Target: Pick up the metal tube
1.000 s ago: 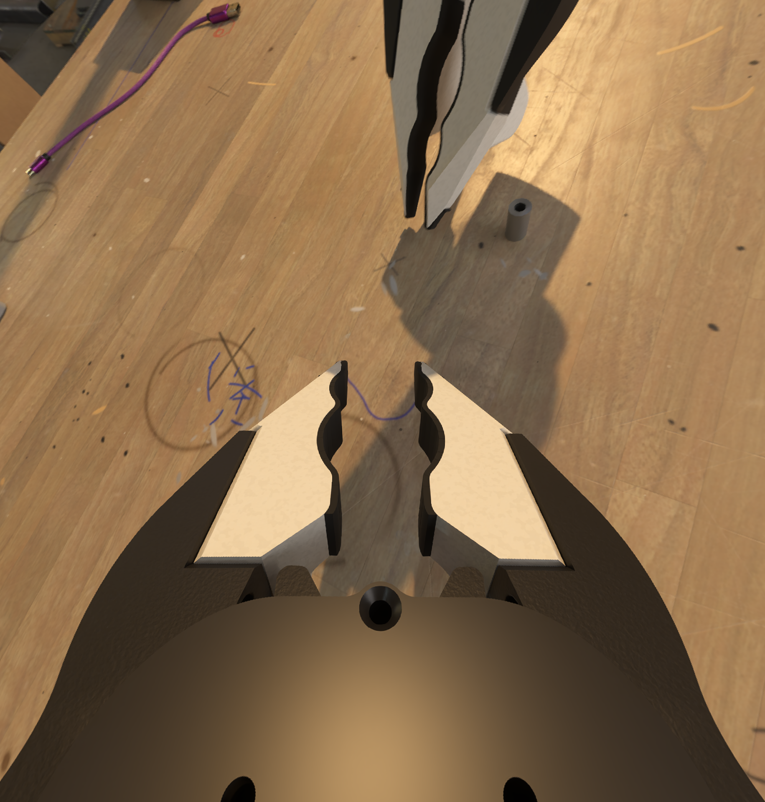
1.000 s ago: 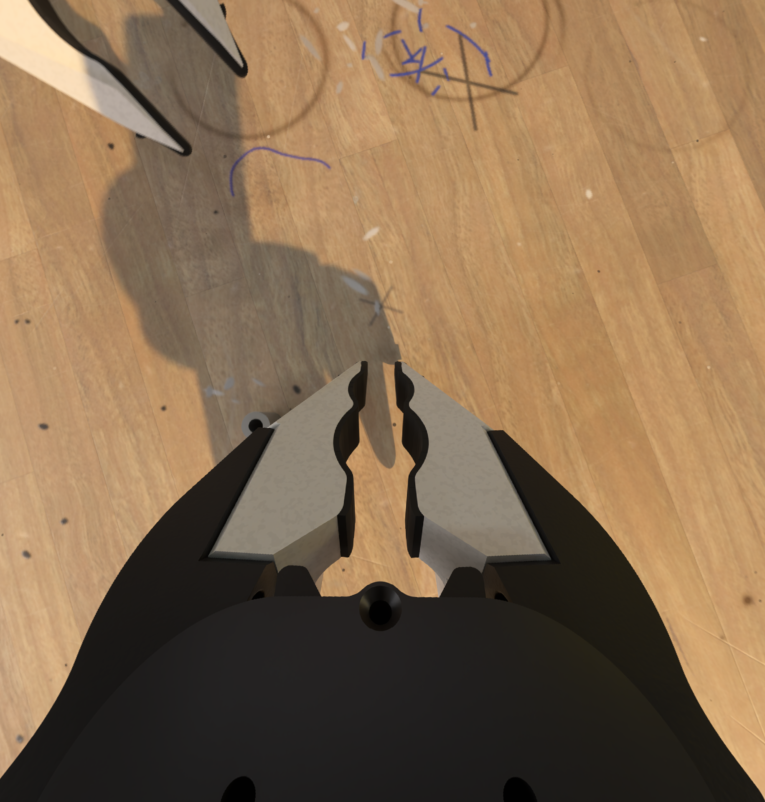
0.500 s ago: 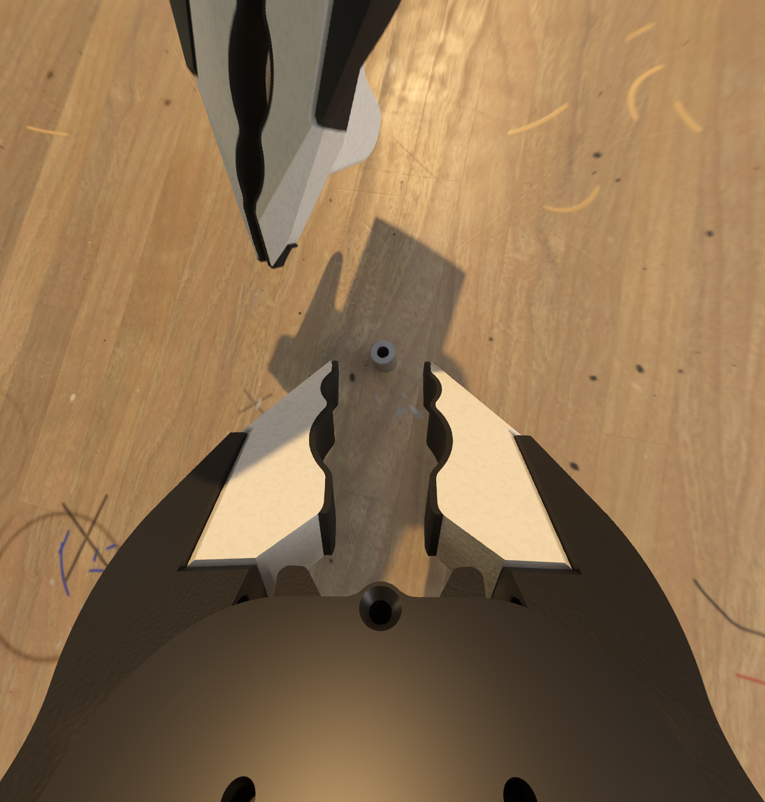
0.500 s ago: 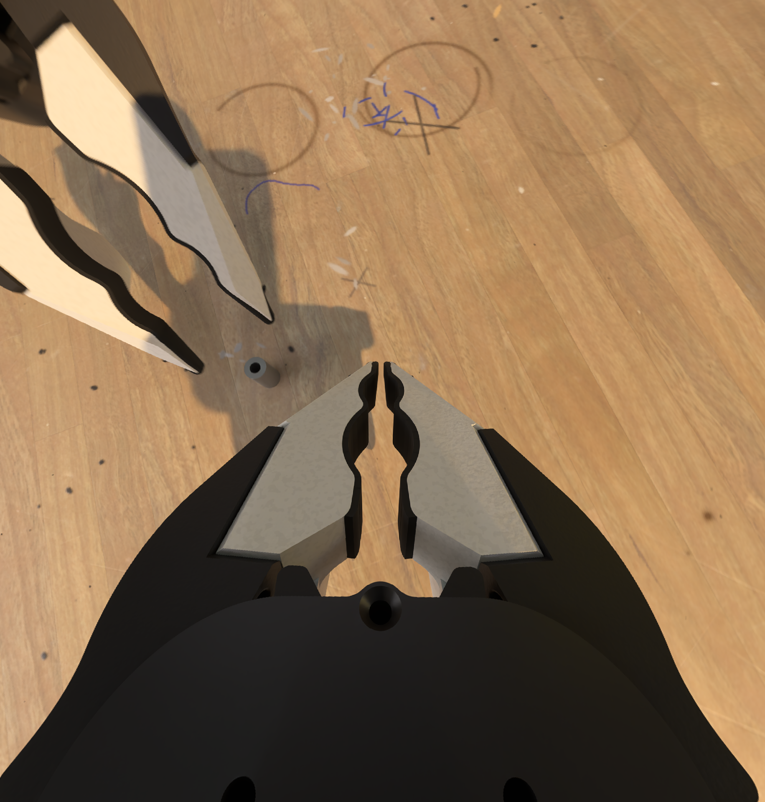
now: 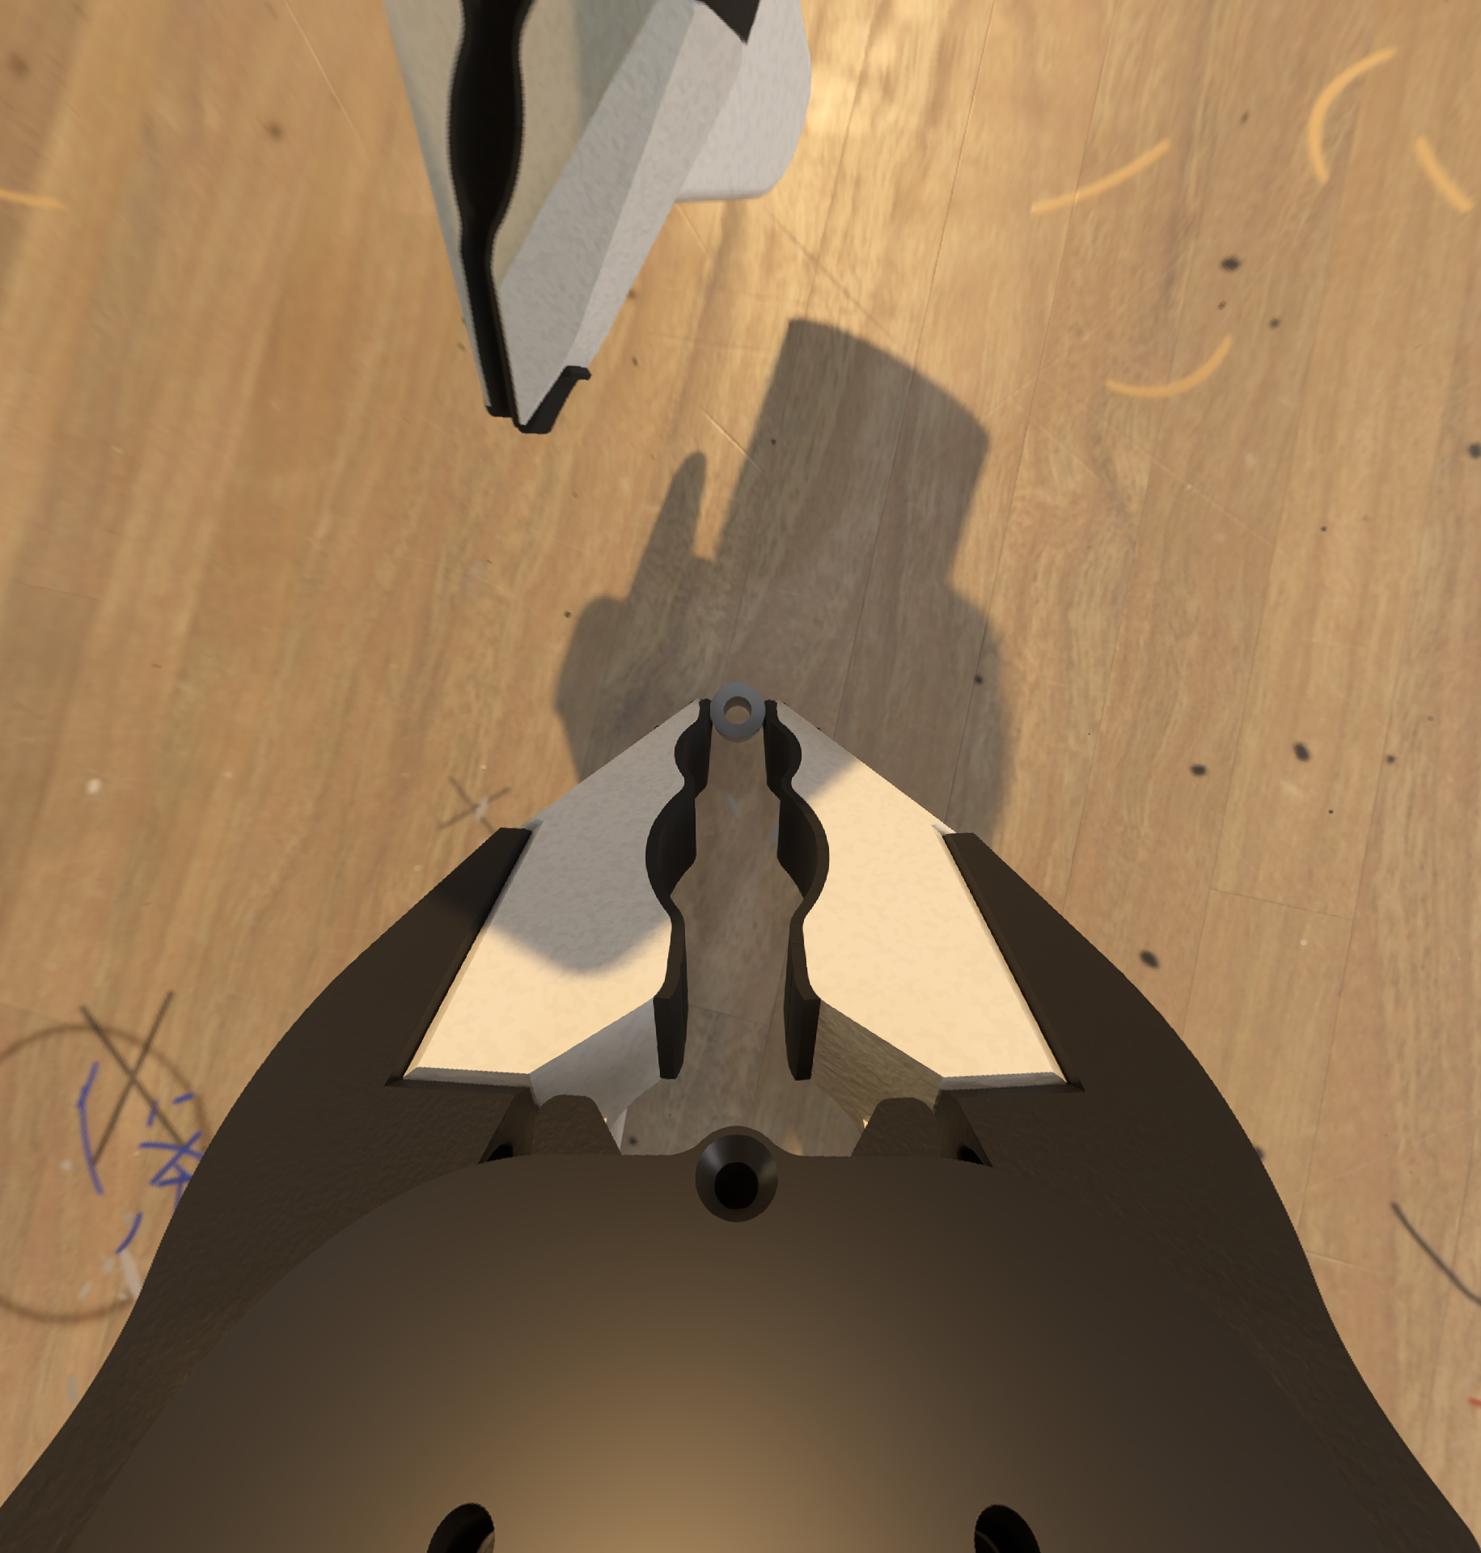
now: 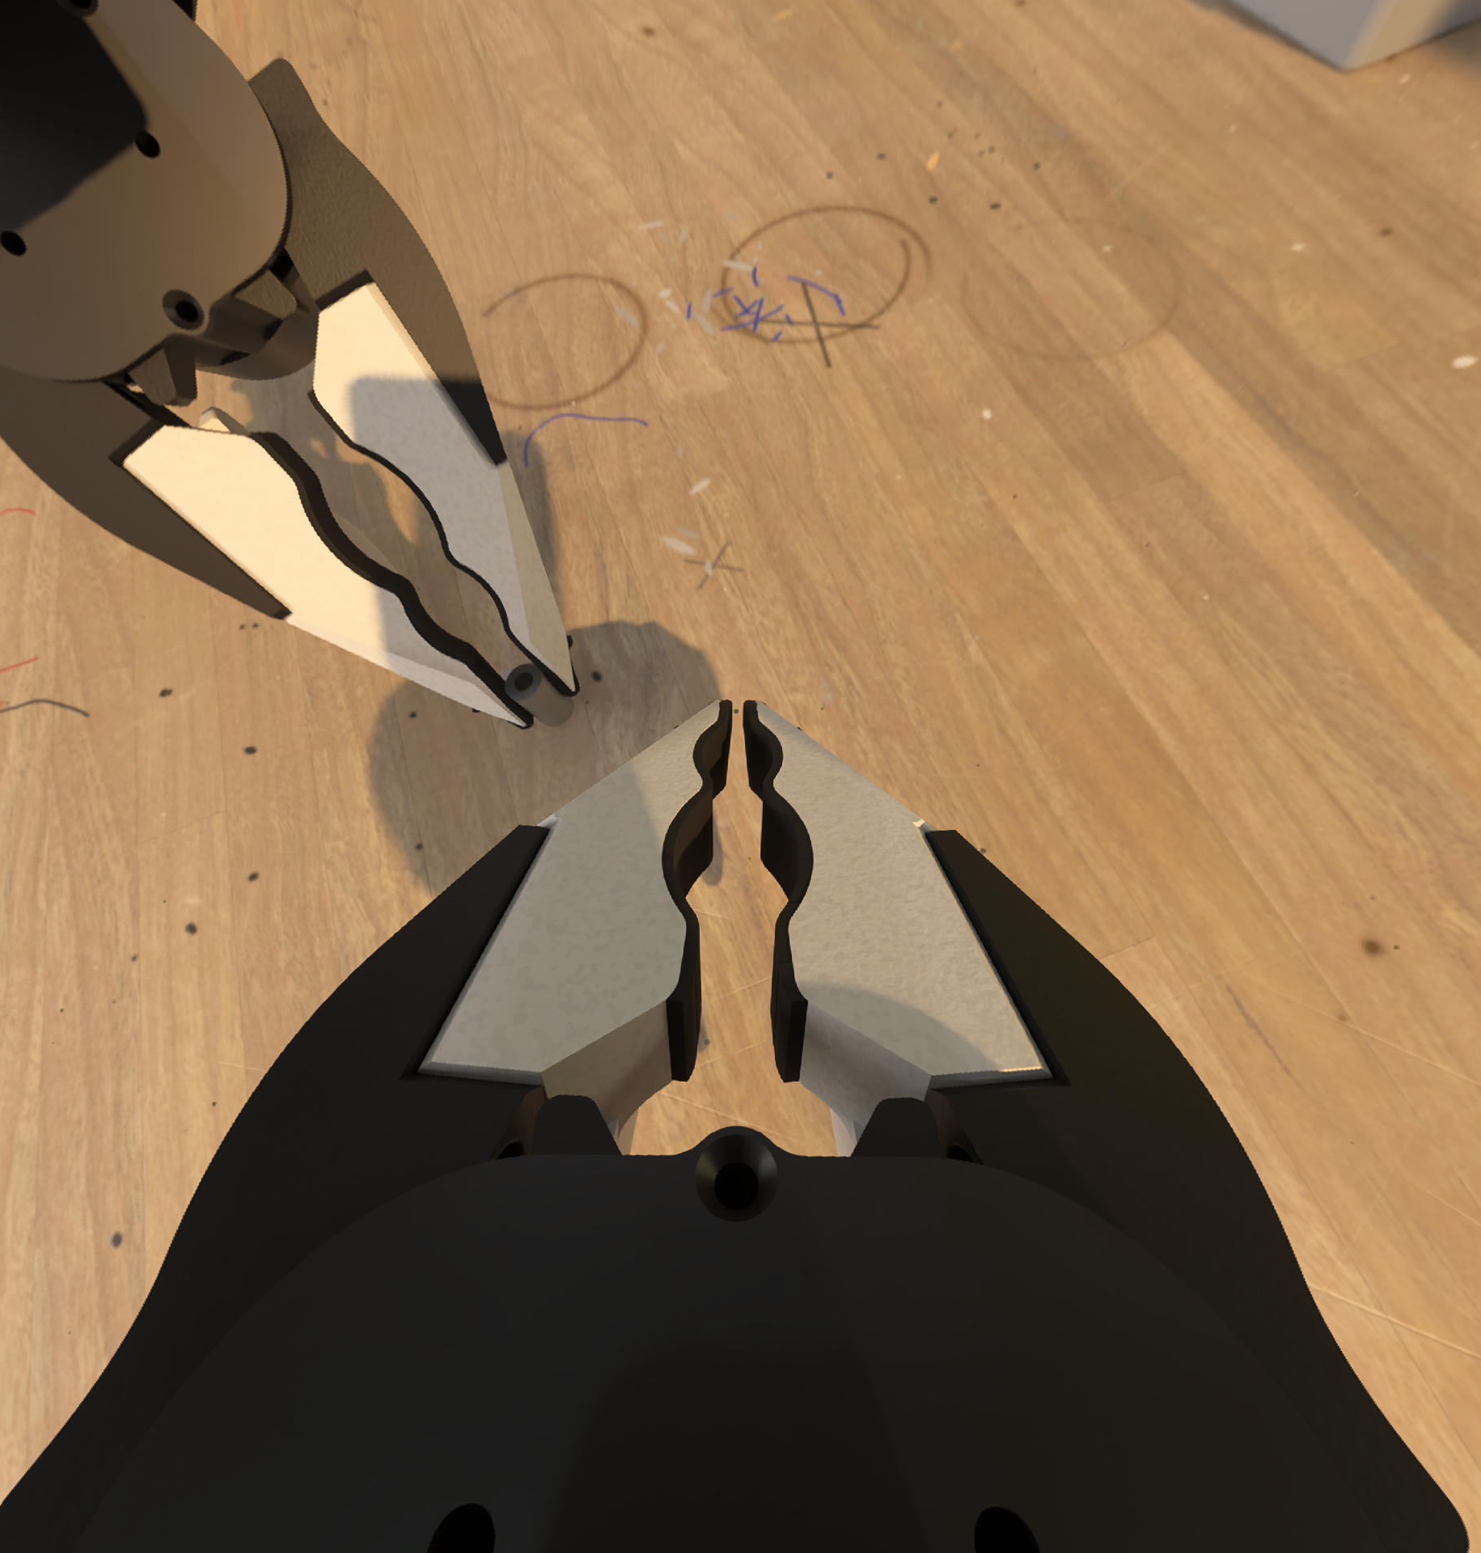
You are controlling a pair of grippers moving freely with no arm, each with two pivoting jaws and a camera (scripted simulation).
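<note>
The metal tube (image 5: 737, 714) is a small grey cylinder that stands upright on the wooden table (image 5: 1224, 756). My left gripper (image 5: 737, 728) points down at it, and its two fingertips press the tube from both sides near the table. The right wrist view shows the same grip: the tube (image 6: 523, 682) sits between the tips of the left gripper (image 6: 543, 702). My right gripper (image 6: 737, 710) is shut and empty, with its tips a short way to the right of the tube. It also shows in the left wrist view (image 5: 535, 403), above and beyond the tube.
Pencil circles and blue scribbles (image 6: 804, 311) mark the table beyond the grippers. A grey box corner (image 6: 1392, 25) shows at the far right edge of the right wrist view. Orange, red and black strokes (image 5: 1174, 382) and dark specks dot the wood.
My left gripper has moved forward and down over the tube and narrowed its fingers onto it. My right gripper has closed further and drawn back, so the left gripper shows fuller.
</note>
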